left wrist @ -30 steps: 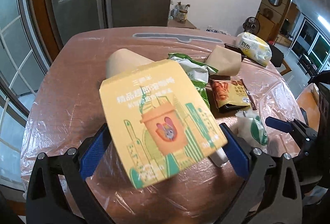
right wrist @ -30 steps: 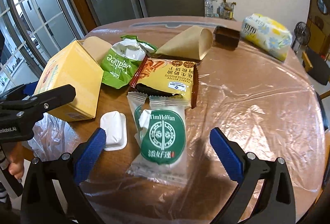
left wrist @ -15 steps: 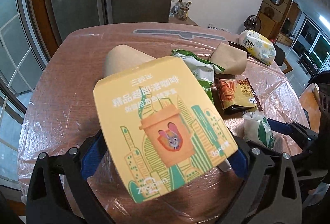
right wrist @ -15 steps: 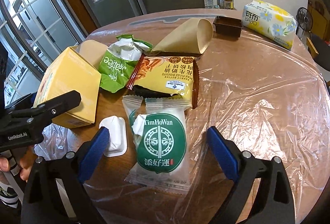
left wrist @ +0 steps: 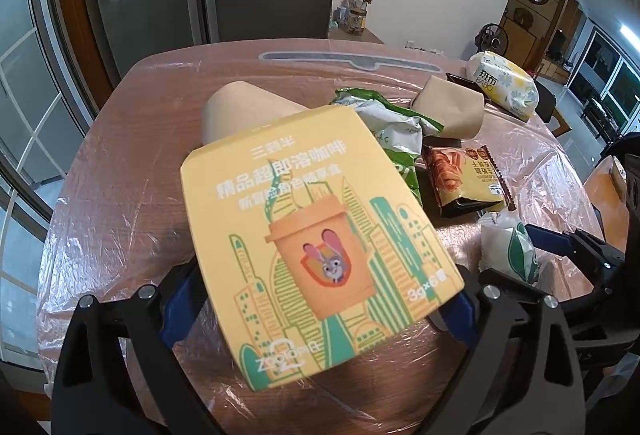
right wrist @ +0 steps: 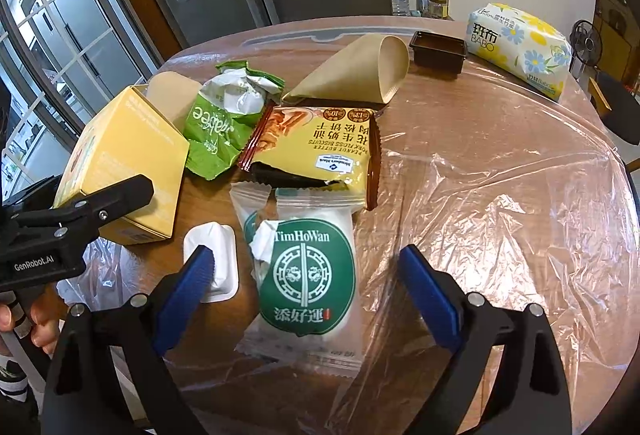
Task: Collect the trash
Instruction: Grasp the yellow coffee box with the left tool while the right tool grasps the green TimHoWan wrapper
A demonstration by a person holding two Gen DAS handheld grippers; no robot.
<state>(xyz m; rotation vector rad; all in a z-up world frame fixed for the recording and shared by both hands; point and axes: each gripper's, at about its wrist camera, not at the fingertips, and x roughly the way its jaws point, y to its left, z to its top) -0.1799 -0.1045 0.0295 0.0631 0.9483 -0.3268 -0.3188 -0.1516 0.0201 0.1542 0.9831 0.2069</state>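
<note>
Left claw [left wrist: 322, 307] first: its jaws have just been closing, and they're wide around the yellow cardboard coffee box [left wrist: 316, 235], blue pads looking pressed on its two sides. I'd call that a grip, a fresh one. The box sits tipped at the near left edge of the round wooden table [right wrist: 500, 107] under clear film. From the right wrist view you can see the person's hand [right wrist: 28, 315] on that claw's handle, claw angled down at the table.

Moving right from the box:
- crumpled clear plastic [right wrist: 92, 275] just below it, can't tell if that's the trash bag
- a crinkled green snack wrapper [right wrist: 224, 123] touching its right side
- a small white plastic tub [right wrist: 212, 259] just right of its near corner
- a yellow biscuit packet [right wrist: 320, 147], a brown paper cone [right wrist: 356, 75] behind that
- a white and green bun packet [right wrist: 308, 275], nearer than the biscuits
- way off right, a dark plastic tray [right wrist: 438, 49] and a flowery tissue pack [right wrist: 520, 43]

Right claw [right wrist: 308, 283] is also tilted down. Its jaws have just been closing too, but both pads stand clear of the bun packet between them; the left pad overlaps the tub.

Progress, I'd say: barely started. Every wrapper is on the table, nothing visibly binned.
</note>
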